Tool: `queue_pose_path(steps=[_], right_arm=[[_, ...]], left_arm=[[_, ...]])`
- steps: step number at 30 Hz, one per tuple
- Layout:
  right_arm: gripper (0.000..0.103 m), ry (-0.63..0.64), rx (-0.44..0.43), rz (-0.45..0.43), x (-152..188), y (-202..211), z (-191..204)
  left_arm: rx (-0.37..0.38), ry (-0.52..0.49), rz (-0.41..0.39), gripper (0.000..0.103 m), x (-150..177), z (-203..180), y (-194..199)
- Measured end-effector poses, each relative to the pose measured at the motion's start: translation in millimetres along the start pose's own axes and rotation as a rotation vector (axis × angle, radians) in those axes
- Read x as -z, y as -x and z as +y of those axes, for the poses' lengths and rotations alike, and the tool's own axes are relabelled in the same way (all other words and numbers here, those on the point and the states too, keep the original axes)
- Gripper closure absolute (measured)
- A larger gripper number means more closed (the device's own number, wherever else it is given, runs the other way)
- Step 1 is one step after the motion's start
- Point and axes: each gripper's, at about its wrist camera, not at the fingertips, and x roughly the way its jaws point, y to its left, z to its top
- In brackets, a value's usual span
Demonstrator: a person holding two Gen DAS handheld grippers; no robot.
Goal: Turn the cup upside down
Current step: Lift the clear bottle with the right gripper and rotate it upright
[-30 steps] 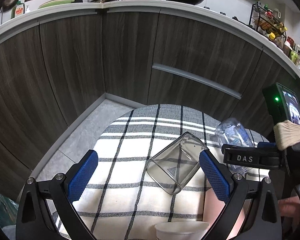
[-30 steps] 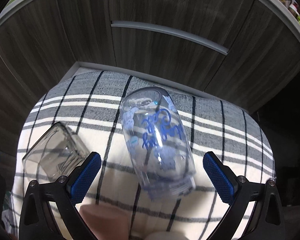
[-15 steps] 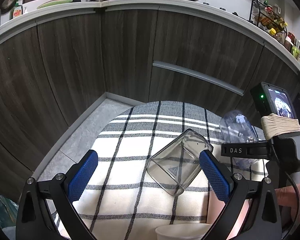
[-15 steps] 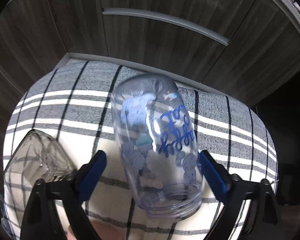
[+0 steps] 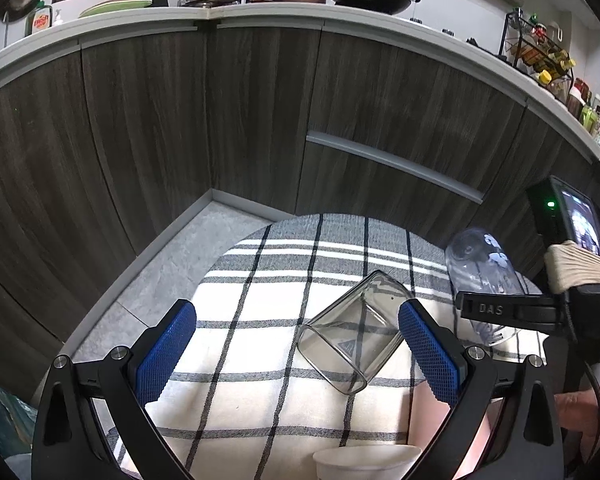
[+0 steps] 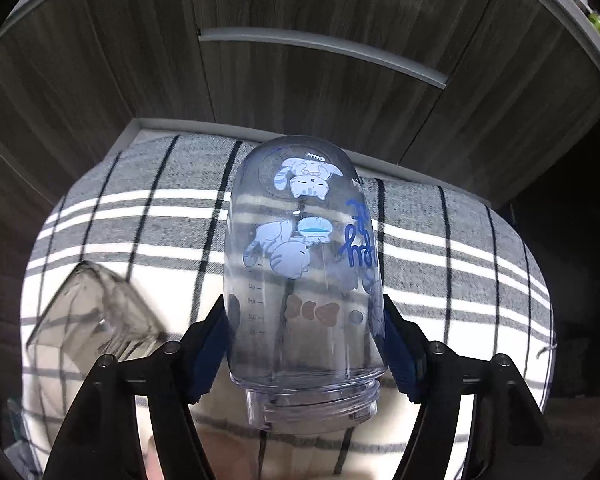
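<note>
My right gripper (image 6: 304, 340) is shut on a clear plastic cup (image 6: 304, 264) with blue cat prints, its blue pads (image 6: 210, 356) pressing both sides near the threaded mouth. The cup's closed base points away from me and its mouth faces the camera. It also shows in the left wrist view (image 5: 482, 276), held above the cloth. My left gripper (image 5: 296, 352) is open and empty over the checked tablecloth (image 5: 260, 292). A clear square glass (image 5: 352, 344) lies on its side on the cloth between my left fingers, close to the right pad.
Dark wood cabinets (image 5: 260, 120) with a grey drawer handle (image 5: 392, 164) stand behind the cloth-covered table. A white bowl rim (image 5: 364, 458) sits at the near edge. The square glass also shows at the left of the right wrist view (image 6: 96, 312). Grey floor (image 5: 168, 264) lies to the left.
My right gripper has closed on the printed cup and lifted it, turning it so the mouth faces the camera. The left gripper and square glass have stayed put.
</note>
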Motion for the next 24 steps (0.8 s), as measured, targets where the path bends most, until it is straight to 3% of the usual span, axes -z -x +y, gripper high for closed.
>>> queue_pose_path(steps=[5,10,14,18,24], right_arm=[[0.034,-0.063,-0.047,-0.053,9.0,37.2,-10.2],[0.034,-0.124,-0.104,-0.092,42.4,88.1,-14.3],[0.034,-0.174,-0.151,-0.115,84.5,120.9,-15.6],[0.034,-0.209,-0.184,-0.137,149.9,148.8,-10.0],[0.034,-0.223,-0.202,-0.12,205.2,155.3,4.5]], left_arm=[[0.022,0.01,-0.034,0.0,-7.3,10.1,29.6],[0.024,0.015,-0.081,0.0,-10.2,22.3,68.2],[0.021,0.004,-0.114,0.0,4.7,35.4,101.1],[-0.003,-0.005,-0.14,0.0,32.9,53.8,128.7],[-0.005,-0.022,-0.131,0.0,60.6,67.1,153.1]])
